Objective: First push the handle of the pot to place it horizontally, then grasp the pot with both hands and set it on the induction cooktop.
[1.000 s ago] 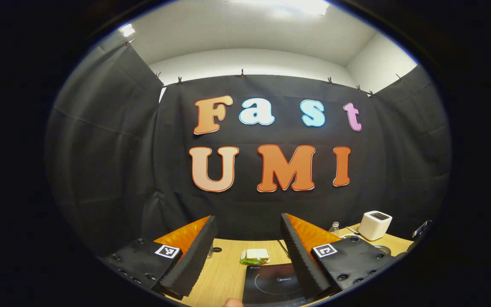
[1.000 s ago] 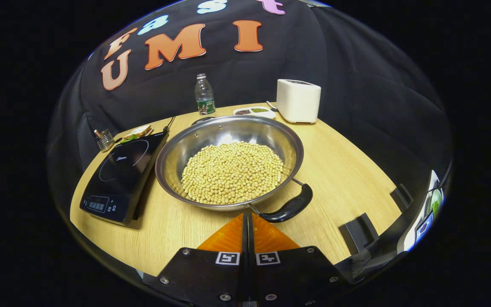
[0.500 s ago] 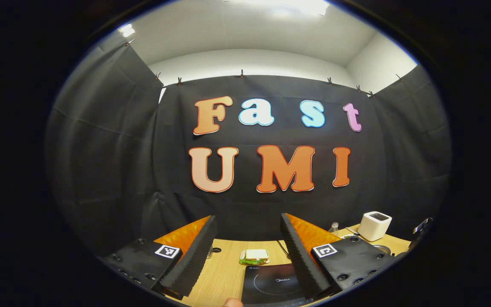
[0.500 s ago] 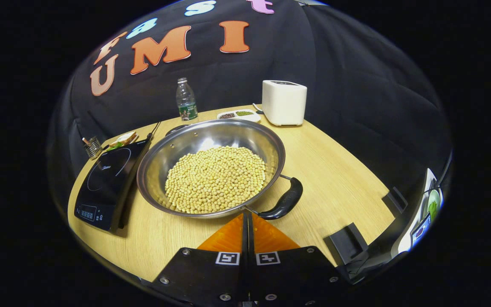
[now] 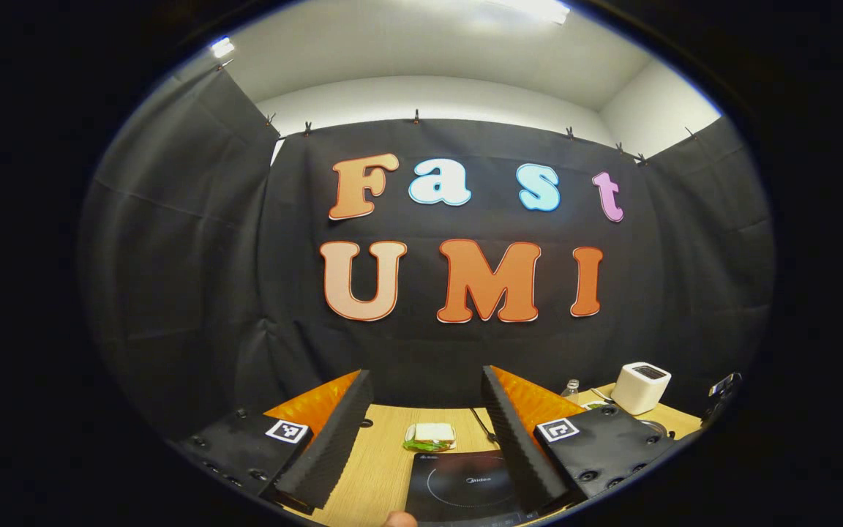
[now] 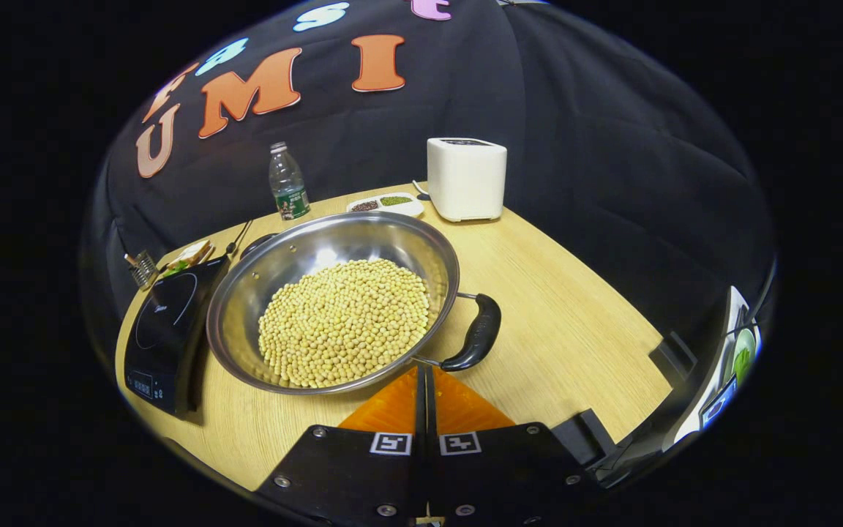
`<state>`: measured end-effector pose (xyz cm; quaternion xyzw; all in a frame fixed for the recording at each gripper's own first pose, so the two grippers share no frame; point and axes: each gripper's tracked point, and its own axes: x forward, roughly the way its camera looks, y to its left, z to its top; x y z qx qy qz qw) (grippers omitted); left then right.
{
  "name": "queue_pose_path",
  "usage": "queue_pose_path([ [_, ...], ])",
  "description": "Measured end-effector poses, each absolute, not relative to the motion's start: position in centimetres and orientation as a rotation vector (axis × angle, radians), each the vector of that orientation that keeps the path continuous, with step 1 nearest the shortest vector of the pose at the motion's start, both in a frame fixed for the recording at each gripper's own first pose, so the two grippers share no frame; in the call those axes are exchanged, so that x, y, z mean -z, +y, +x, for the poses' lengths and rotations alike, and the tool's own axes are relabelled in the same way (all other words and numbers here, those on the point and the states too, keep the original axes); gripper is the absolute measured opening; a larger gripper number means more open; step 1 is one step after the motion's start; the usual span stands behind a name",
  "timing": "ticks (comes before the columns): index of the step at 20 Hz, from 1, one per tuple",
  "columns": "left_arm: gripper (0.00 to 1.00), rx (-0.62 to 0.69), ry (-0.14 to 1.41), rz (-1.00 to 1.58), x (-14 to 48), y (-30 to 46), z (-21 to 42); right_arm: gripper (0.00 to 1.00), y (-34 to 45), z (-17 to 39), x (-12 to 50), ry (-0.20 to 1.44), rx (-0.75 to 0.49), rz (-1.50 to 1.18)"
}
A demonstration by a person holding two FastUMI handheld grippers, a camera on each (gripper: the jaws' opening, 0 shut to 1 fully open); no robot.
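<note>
Our right tool (image 6: pixel 425 380) is pinched closed with nothing between its fingers, tips just short of the pot's (image 6: pixel 334 300) black handle (image 6: pixel 474 333) near the worktop's (image 6: pixel 575 322) front edge. We judge a hasty shove could slide the whole pot and spill soybeans (image 6: pixel 345 322). Beyond, the induction cooktop (image 6: pixel 165 322) lies beside the pot's far side; overshoot might knock it. Our left tool (image 5: pixel 425 439) waits wide, empty, above that cooktop.

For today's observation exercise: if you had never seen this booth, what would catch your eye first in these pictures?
First, the big steel pot, heaped with pale yellow beans, at the middle of the wooden table, its black handle just ahead of the shut right gripper. Next, the black induction cooktop beside the pot, and the white toaster at the table's far edge.
</note>
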<state>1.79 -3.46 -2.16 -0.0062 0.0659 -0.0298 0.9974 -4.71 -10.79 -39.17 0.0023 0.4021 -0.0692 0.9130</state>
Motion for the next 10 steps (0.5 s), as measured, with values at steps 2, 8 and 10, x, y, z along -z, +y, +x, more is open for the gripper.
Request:
queue_pose_path([
  [2, 0.99, 0.06, 0.131, -0.014, 2.2, -3.7, 2.0, 0.0, -11.3, -4.0, 39.3, 0.827, 0.15, 0.01],
  [8, 0.99, 0.073, 0.159, -0.005, 3.4, -4.7, 2.4, 0.0, -12.4, -2.0, 39.7, 0.822, 0.17, 0.029],
  [10, 0.99, 0.078, 0.164, -0.006, 3.7, -5.0, 2.6, 0.0, -12.8, -1.4, 39.9, 0.823, 0.172, 0.03],
])
